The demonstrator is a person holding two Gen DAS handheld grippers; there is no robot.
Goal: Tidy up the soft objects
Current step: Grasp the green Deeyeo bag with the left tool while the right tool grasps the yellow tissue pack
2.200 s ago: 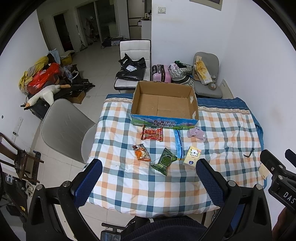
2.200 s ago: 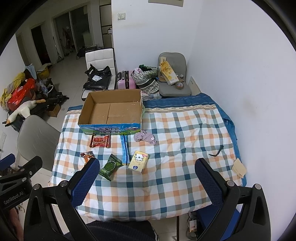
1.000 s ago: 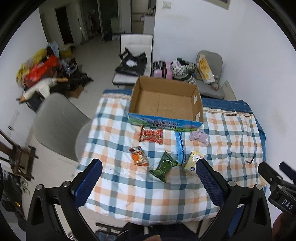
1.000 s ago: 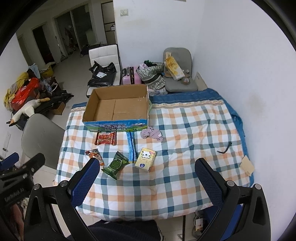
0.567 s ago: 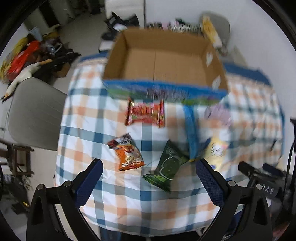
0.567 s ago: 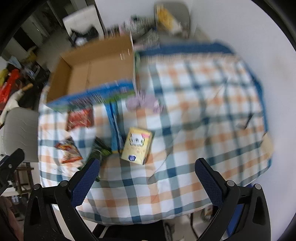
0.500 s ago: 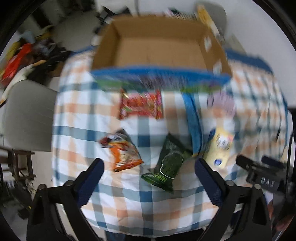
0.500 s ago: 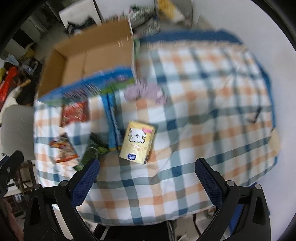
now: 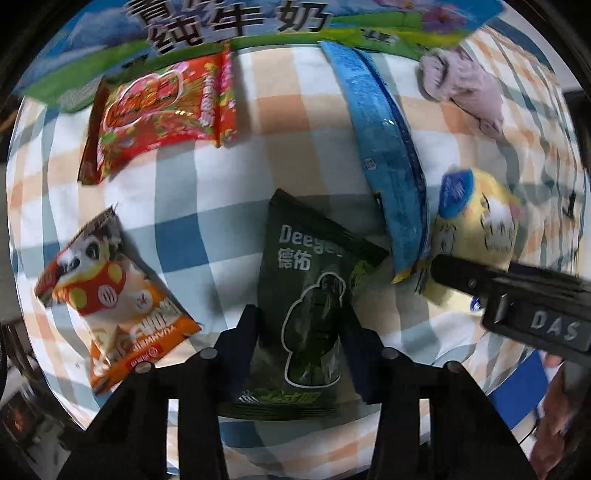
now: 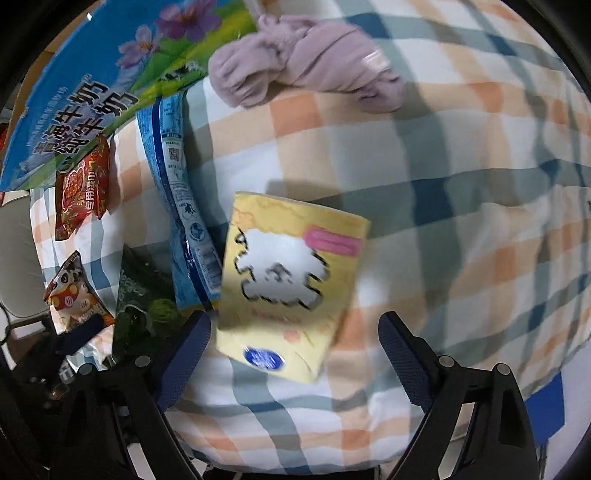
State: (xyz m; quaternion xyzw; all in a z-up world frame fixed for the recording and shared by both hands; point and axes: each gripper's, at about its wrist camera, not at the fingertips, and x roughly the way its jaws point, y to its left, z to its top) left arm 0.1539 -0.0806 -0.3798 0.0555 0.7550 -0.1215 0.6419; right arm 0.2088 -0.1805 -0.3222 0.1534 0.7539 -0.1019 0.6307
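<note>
My left gripper is closed around the lower half of a dark green wipes packet lying on the checked cloth. My right gripper is open, its fingers either side of a yellow tissue pack, which also shows in the left wrist view. A long blue packet lies between the two. A red snack bag, an orange snack bag and a lilac cloth lie around them.
The printed front wall of a cardboard box stands just behind the items; it also shows in the right wrist view. The right gripper's body reaches in at the left view's right side. The cloth's front edge is close below both grippers.
Both grippers have dropped from high above the table down to the items. The left has closed around the green packet; the right now straddles the yellow pack.
</note>
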